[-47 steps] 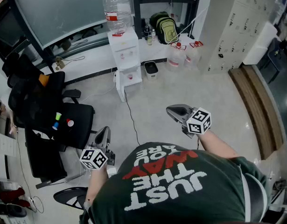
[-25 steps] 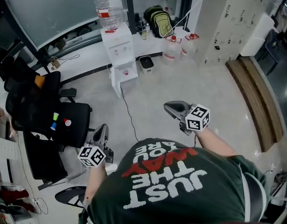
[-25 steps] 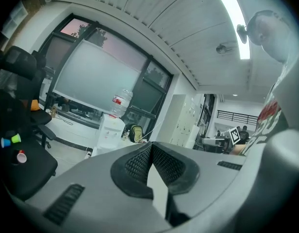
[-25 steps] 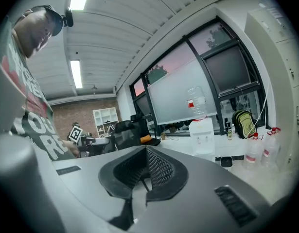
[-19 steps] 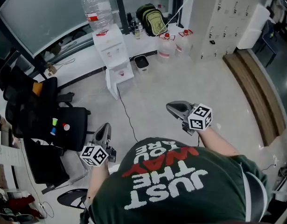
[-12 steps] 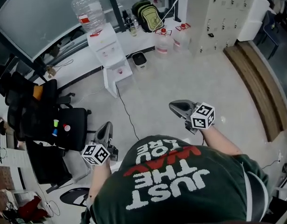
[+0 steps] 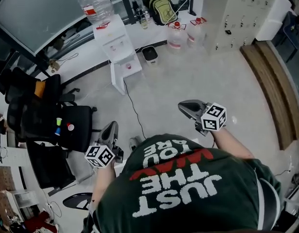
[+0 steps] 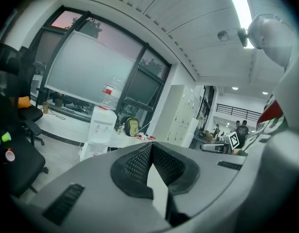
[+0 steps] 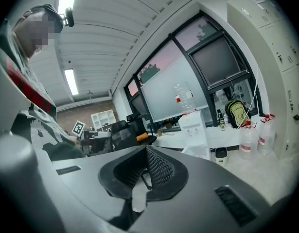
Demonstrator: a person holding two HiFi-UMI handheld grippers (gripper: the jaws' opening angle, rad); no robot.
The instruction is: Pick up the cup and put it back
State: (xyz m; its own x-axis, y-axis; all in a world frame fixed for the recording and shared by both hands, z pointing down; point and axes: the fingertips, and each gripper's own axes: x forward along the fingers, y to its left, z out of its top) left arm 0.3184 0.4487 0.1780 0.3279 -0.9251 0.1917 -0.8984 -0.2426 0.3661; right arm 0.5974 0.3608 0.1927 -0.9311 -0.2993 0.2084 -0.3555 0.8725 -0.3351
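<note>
**Head view, from above.** The person's dark green shirt (image 7: 183, 198), printed "JUST THE WAY YOU ARE" in white and red, fills the near edge. The left gripper (image 7: 112, 126) and right gripper (image 7: 182, 106) are held out over the pale floor (image 7: 202, 76). Only this view shows the black cable (image 7: 134, 113) trailing from the water dispenser (image 7: 117, 45), the wooden platform (image 7: 273, 96) at right and the green backpack (image 7: 162, 8) at the far wall. The cups (image 7: 59, 122), small and coloured, stand on the seat of a black office chair (image 7: 83, 125) at left, well apart from both grippers.

**Left gripper view.** The ribbed jaws are pressed together with nothing between them. This view alone shows people (image 8: 241, 128) standing far off at right.

**Right gripper view.** The jaws likewise meet on nothing. This view alone shows white shelves (image 9: 104, 118) against a brick wall. The dispenser bottle's red label (image 9: 180, 99) is too small to read.
</note>
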